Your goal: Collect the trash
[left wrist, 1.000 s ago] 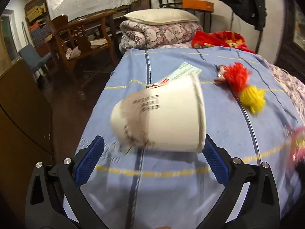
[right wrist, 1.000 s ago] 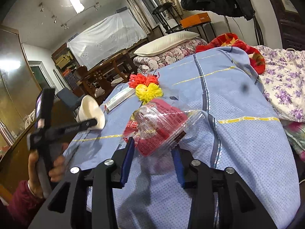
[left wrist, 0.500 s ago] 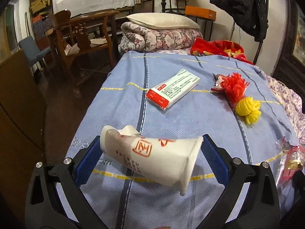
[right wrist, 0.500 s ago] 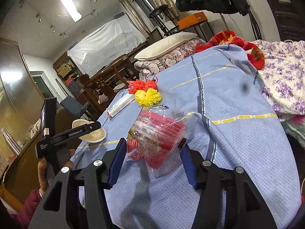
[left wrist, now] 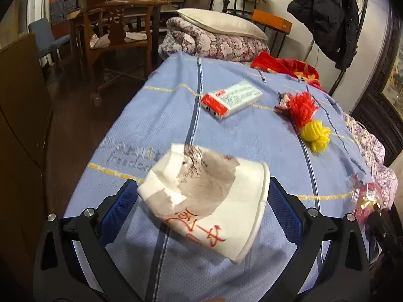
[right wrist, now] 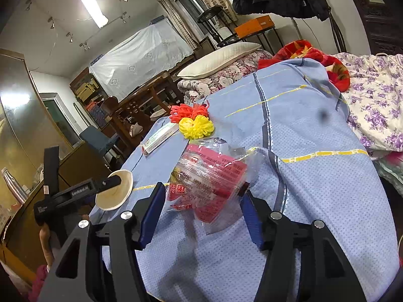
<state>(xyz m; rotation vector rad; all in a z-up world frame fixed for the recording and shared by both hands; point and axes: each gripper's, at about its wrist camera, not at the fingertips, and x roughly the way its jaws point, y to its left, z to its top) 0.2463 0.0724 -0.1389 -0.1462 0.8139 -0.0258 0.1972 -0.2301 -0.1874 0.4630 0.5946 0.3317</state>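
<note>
My left gripper [left wrist: 201, 196] is shut on a crushed white paper cup [left wrist: 209, 198] with red characters and a grey stain, held above the blue bedspread [left wrist: 239, 141]. The cup also shows in the right wrist view [right wrist: 114, 190], with the left gripper [right wrist: 75, 191] at the left. My right gripper [right wrist: 201, 201] is shut on a crumpled clear plastic wrapper with red print [right wrist: 209, 178], which also shows at the right edge of the left wrist view [left wrist: 365, 198]. A red and white box [left wrist: 230, 98] and a red and yellow yarn tassel [left wrist: 306, 119] lie further back on the bed.
Folded floral quilt with a pillow [left wrist: 214, 37] lies at the bed's far end, next to a red blanket [left wrist: 284, 66]. Wooden chairs and a table [left wrist: 115, 25] stand to the left, across dark floor. A brown cabinet [left wrist: 20, 100] is at the near left. A floral sheet [right wrist: 372, 100] lies right.
The cup has turned in my left gripper, stained side now up, and the gripper has tilted. My right gripper has opened slightly wider around the wrapper and moved a little.
</note>
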